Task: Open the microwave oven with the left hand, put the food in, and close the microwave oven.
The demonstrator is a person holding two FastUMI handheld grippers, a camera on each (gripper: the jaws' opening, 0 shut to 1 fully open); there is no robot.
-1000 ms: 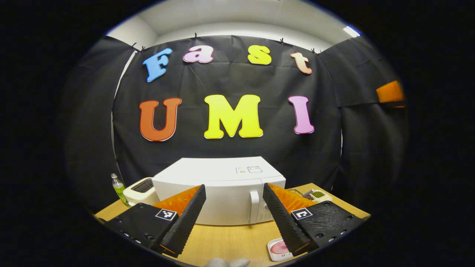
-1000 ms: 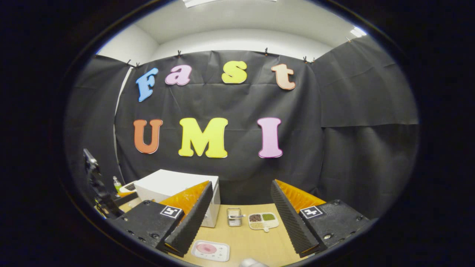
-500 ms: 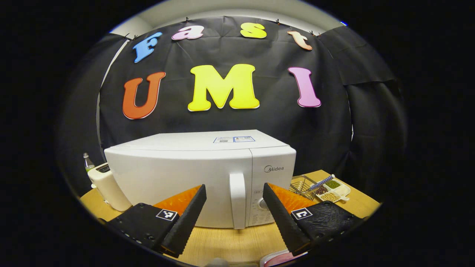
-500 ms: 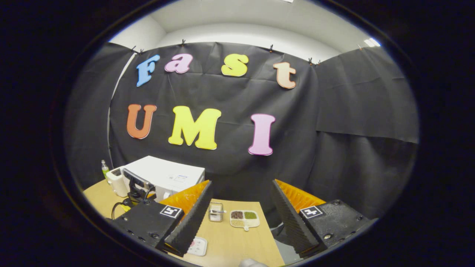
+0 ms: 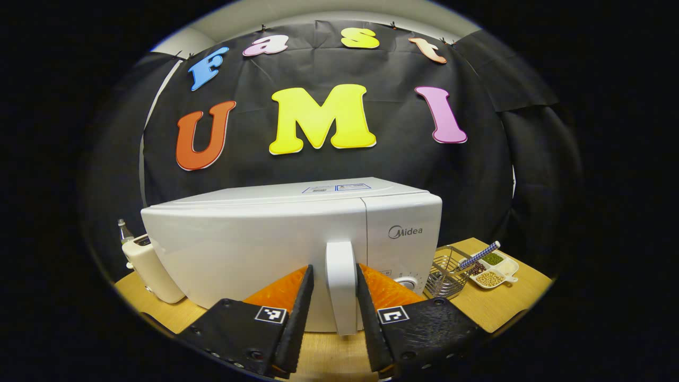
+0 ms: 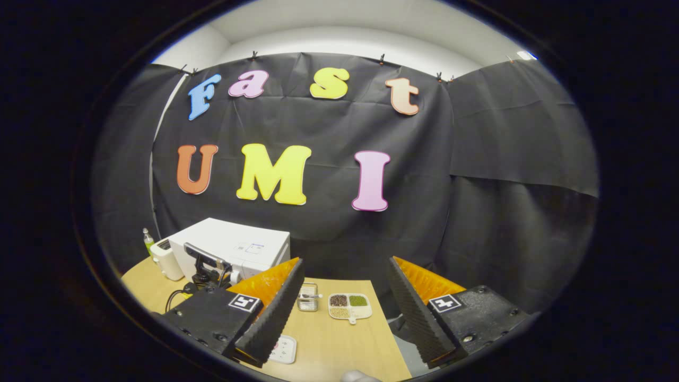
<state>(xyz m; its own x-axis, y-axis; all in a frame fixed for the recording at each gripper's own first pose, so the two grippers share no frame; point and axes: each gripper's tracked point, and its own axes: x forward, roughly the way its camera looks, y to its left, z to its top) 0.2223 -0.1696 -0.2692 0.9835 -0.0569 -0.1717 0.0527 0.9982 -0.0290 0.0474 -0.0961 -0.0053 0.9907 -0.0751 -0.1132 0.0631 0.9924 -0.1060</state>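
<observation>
1. Our left gripper (image 5: 334,281) straddles the microwave's door handle (image 5: 341,286), one finger on each side. The gaps look nearly shut, but we cannot tell whether both pads press on it, so we don't call it a grip yet.
2. Risk: if we pull before the fingers bite, they probably slide off the smooth white bar and the door stays closed. The cause would be pads not seated.
3. Risk: pulling straight back rather than along the door's arc. The hinge is probably on the far left edge, so a straight pull could twist the handle out of the fingers or drag the whole microwave (image 5: 292,249) across the table (image 5: 498,305).
4. Risk: the wire basket (image 5: 443,273) and the divided snack dish (image 5: 493,268) sit just right of the oven, and the toaster (image 5: 151,270) is close on its left. A skidding oven could shove them.
5. Our right gripper (image 6: 342,297) hangs wide open and empty above the table, well apart from the oven. In its view the left gripper's body (image 6: 204,265) sits at the oven front.
6. The food plate (image 6: 281,349), white with something pink on it, lies on the table near the right gripper's left finger, mostly hidden behind it. It's not picked up yet.
7. Microwave look: white box, door closed, vertical white handle beside the control panel, knob (image 5: 407,282) partly hidden behind our finger, stickers on top.
</observation>
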